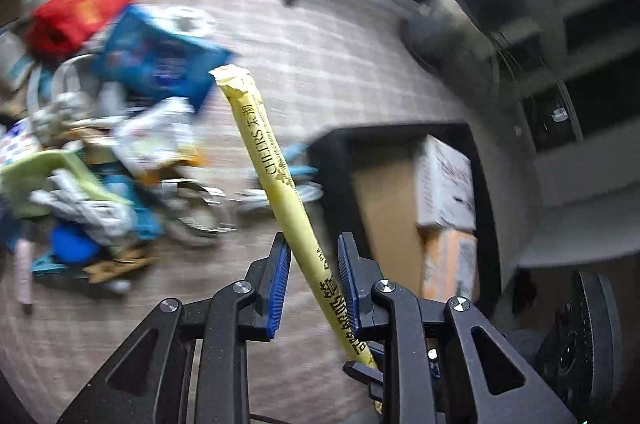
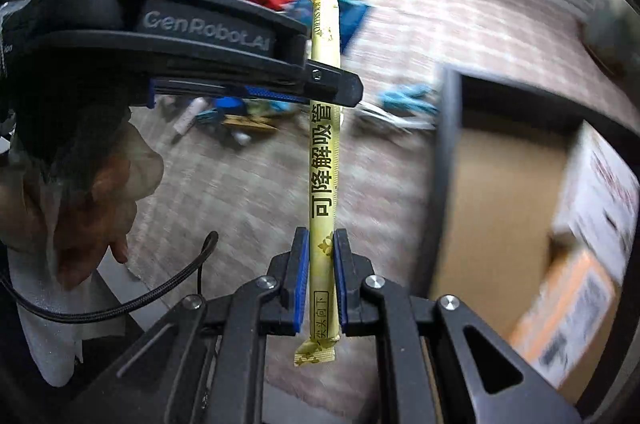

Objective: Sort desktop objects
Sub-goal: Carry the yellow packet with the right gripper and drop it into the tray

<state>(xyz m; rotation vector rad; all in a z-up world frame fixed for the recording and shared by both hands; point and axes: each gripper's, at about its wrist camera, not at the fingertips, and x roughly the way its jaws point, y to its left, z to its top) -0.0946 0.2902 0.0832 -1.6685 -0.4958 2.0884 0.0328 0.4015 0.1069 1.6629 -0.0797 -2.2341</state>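
On the checked tablecloth (image 1: 320, 44) the biggest danger is the black-rimmed open box (image 1: 340, 144) at the right side, which probably receives the sorted things. A white carton (image 1: 444, 180) already stands in it, so a long thing that comes in at a slant can catch on the rim or lean on the carton and stay half outside.

Next is the pile of unsorted objects (image 1: 120, 144) at the left side, with a red packet (image 1: 76, 12) and a blue packet (image 1: 160, 60) on top. The pictures are blurred there. If the hands swing low over it, we think the far end of the load can sweep into the packets and push them around.

The left gripper (image 1: 312, 256) has its blue pads a little wider than the load, which passes between them at an angle and is not pressed flat. It guides but does not hold. If this hand twists, it can bend or crease the paper.

The right gripper (image 2: 321, 248) is closed on the yellow wrapped straw (image 2: 324, 176) near its lower end. The straw is in the air above the table, between both grippers. One thin grip so far from the middle can let it pivot or slip out.
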